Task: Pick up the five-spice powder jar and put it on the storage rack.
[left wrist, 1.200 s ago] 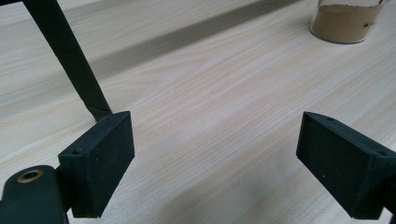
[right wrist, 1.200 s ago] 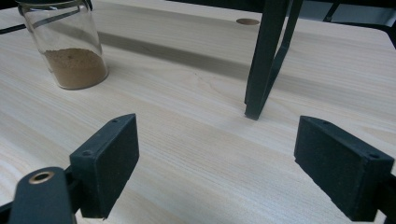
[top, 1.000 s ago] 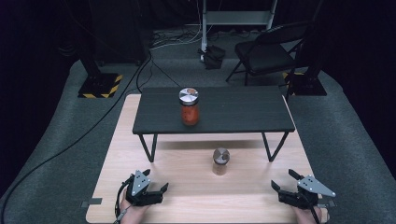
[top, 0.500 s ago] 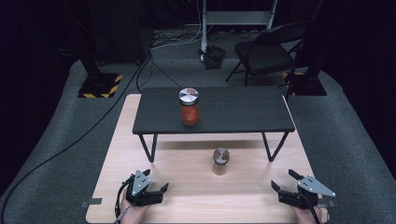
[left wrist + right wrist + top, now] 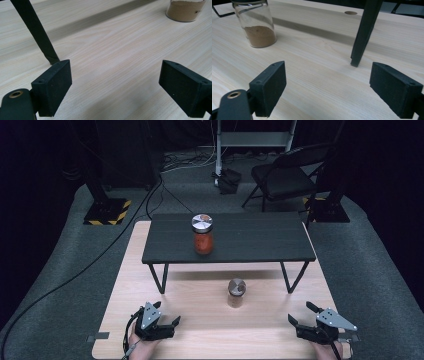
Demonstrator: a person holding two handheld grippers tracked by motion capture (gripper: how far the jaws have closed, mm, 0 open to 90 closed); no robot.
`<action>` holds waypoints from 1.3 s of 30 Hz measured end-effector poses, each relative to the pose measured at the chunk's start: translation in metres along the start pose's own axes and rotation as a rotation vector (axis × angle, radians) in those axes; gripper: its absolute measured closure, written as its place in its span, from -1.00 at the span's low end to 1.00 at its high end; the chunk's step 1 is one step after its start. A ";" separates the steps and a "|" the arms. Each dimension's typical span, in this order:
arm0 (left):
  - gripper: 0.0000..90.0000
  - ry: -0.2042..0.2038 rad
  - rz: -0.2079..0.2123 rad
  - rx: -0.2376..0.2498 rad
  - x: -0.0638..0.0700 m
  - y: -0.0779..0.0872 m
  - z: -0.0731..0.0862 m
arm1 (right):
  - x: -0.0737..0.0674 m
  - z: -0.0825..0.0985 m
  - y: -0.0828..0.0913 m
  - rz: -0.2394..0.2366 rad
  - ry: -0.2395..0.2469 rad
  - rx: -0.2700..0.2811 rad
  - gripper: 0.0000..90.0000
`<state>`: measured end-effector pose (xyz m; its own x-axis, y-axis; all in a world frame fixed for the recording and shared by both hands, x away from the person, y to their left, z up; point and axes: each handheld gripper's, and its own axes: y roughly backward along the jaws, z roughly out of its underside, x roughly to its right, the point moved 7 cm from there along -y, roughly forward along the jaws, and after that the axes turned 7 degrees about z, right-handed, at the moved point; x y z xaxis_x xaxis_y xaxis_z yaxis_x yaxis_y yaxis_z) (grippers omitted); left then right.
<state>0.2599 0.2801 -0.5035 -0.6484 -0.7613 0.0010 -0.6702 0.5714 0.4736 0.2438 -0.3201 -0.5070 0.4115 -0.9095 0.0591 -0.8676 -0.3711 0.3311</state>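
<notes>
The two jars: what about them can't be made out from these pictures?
- Brown-powder jar: lid cut off by the top edge in the right gripper view; in the left gripper view that edge leaves just its base.
- Red-filled jar on the black raised shelf: too small in the high view to identify its contents or the lid marking.
- Any labels: too small to read.

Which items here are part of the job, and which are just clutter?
In play:
- brown powder jar on the wooden table
- red jar on the black bench
- left gripper and right gripper, both open and empty

Lying about:
- folding chair
- floor cables
</notes>
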 end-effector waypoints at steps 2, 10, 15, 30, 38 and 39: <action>-0.75 -0.001 -0.001 -0.001 0.000 0.000 0.000 | -0.001 -0.002 0.000 -0.010 0.004 0.005 -0.71; -0.75 -0.001 -0.001 0.000 0.000 0.000 0.000 | -0.010 -0.019 -0.005 -0.090 0.025 0.029 -0.71; -0.75 -0.001 0.000 -0.001 0.000 0.000 0.000 | -0.014 -0.029 -0.010 -0.131 0.032 0.033 -0.71; -0.75 0.003 0.004 -0.002 0.000 0.000 0.000 | -0.026 -0.064 -0.026 -0.228 0.101 -0.001 -0.71; -0.75 0.001 0.003 -0.002 0.000 0.000 0.000 | -0.036 -0.083 -0.038 -0.266 0.141 -0.020 -0.70; -0.75 0.000 0.003 -0.002 0.000 0.000 0.000 | -0.037 -0.086 -0.039 -0.270 0.145 -0.024 -0.70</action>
<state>0.2601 0.2802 -0.5034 -0.6504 -0.7596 0.0026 -0.6675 0.5732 0.4753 0.2866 -0.2556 -0.4416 0.6634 -0.7417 0.0988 -0.7152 -0.5898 0.3750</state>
